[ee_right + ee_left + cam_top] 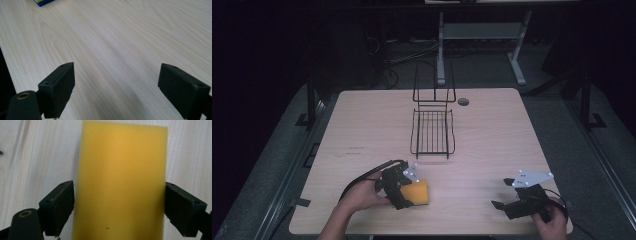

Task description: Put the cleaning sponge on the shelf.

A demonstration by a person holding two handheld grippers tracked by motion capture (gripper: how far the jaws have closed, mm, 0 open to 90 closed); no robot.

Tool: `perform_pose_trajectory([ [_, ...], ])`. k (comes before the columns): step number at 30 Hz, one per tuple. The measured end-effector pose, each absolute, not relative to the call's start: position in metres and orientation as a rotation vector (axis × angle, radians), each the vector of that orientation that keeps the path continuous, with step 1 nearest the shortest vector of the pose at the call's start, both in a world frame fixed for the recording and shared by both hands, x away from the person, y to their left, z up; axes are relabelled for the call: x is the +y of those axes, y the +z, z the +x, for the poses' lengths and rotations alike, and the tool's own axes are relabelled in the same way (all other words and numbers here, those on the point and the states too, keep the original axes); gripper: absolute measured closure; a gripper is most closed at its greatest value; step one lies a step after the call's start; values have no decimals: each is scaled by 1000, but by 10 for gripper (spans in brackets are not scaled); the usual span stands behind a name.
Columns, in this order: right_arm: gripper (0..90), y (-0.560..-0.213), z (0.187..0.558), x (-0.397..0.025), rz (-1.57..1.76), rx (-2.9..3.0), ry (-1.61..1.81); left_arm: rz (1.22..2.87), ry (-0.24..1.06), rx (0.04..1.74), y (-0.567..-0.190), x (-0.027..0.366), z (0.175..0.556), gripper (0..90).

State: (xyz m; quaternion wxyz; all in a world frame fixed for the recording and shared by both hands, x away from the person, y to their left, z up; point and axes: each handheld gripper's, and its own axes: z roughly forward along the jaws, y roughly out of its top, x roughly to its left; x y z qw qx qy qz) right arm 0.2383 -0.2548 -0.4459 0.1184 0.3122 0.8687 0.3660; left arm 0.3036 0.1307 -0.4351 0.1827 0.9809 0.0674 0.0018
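— Black jaws are seen closest, at the bottom of the left gripper view, standing on either side of the yellow sponge (pixel 120 182). Are the left tongs (pixel 119 207) clamped on it yet?

— That cannot be told for certain. Each jaw is set right against a long edge of the sponge, yet no dent is shown in the foam (a firm squeeze would be expected to pinch it). The sponge is lying flat on the bench (pixel 37 157), near the front edge on the person's left.

— And the right tongs (pixel 116 82)?

— Held wide apart over bare wood, with nothing between the jaws.

— What could go wrong from here?

— If the sponge is lifted on so light a contact, it could be dropped, or swung round between the jaws. If the jaws are pressed too low, the bench may be scraped and the foam pushed forward rather than gripped. If it is meant for the wire rack (pixel 432 131), it could be caught on the rim.

— What is given by one view and not another?

— By the high view, the rack is shown standing mid-bench, well apart from the sponge (pixel 418 193), with the left tongs (pixel 404 196) and right tongs (pixel 507 196) placed. By the left gripper view, the fit of jaws to sponge edges is shown, hidden from above by the gripper body. In the right gripper view a yellow and blue corner (pixel 42 2) is glimpsed at the top; what it is cannot be told.
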Motion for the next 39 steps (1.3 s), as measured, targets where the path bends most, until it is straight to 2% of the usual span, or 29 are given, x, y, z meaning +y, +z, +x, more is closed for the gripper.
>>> perform_pose_trajectory([
  [15, 137, -446, 238, -255, 911, 2549, 1068, 2781, -2, 195, -441, 129, 304, 157],
  [18, 137, -446, 239, -255, 909, 2550, 1068, 2778, -11, 187, -440, 129, 303, 195],
  [39, 137, -447, 238, -254, 902, 2556, 1068, 2778, 22, 181, -434, 129, 304, 218],
])
